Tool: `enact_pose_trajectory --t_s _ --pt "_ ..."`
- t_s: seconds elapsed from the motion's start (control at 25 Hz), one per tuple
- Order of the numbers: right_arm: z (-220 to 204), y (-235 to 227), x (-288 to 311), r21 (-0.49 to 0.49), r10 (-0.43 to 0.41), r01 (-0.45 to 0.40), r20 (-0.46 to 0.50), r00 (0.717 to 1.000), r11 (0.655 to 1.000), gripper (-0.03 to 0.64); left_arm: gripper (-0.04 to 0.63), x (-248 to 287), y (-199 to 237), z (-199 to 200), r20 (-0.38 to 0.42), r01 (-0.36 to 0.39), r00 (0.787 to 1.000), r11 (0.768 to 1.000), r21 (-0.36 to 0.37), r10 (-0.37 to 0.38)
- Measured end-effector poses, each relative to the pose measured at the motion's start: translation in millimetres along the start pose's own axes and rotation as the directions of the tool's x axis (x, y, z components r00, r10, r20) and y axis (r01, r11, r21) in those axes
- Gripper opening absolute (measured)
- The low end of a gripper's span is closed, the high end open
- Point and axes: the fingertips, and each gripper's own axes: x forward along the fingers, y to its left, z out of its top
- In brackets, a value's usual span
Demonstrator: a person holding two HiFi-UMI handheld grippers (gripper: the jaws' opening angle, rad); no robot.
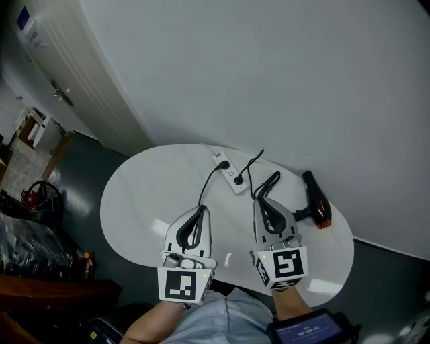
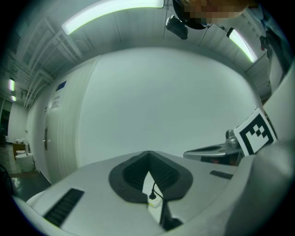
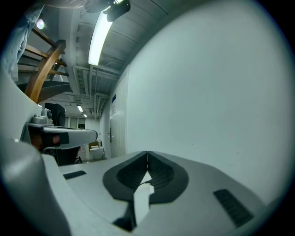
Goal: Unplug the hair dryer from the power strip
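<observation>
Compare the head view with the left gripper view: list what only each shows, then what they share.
Only the head view: the black hair dryer, lying near the right end of the white table. Only the left gripper view: the ceiling lights overhead. Both: the power strip with a black plug in it, the left gripper with its jaws shut and empty, and the right gripper beside it.

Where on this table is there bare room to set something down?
The left end of the table is bare, from its rim across to the black cord. The far middle and right are crowded with the power strip, a second cord and the hair dryer.
</observation>
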Motion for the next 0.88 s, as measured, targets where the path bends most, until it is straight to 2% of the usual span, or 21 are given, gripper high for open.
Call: enact_pose_trajectory --t_s 0.4,0.56,0.72,0.88 --pt "-24.3 -16.6 52.3 -0.021 -0.021 0.02 -0.07 0.997 1.0 0.003 -0.002 56.7 23.0 -27.9 -0.048 0.031 0.998 0.998 -0.061 -0.034" --pt "-43.7 -18.8 72.8 -0.001 -0.039 0.039 -0.111 0.993 0.999 0.003 -0.002 78.2 34.4 -40.6 -0.064 0.078 0.995 0.997 -0.022 -0.079" --pt "-71.2 -22.3 85.4 0.016 -0.061 0.065 -0.169 0.984 0.998 0.003 -0.002 93.9 39.2 -67.0 -0.125 0.079 0.988 0.992 -0.096 -0.091" --pt "-93.9 -25.7 100.4 0.019 -0.071 0.077 -0.211 0.975 0.997 0.003 -0.002 110.0 42.0 -90.0 -0.16 0.106 0.98 0.989 -0.105 -0.122"
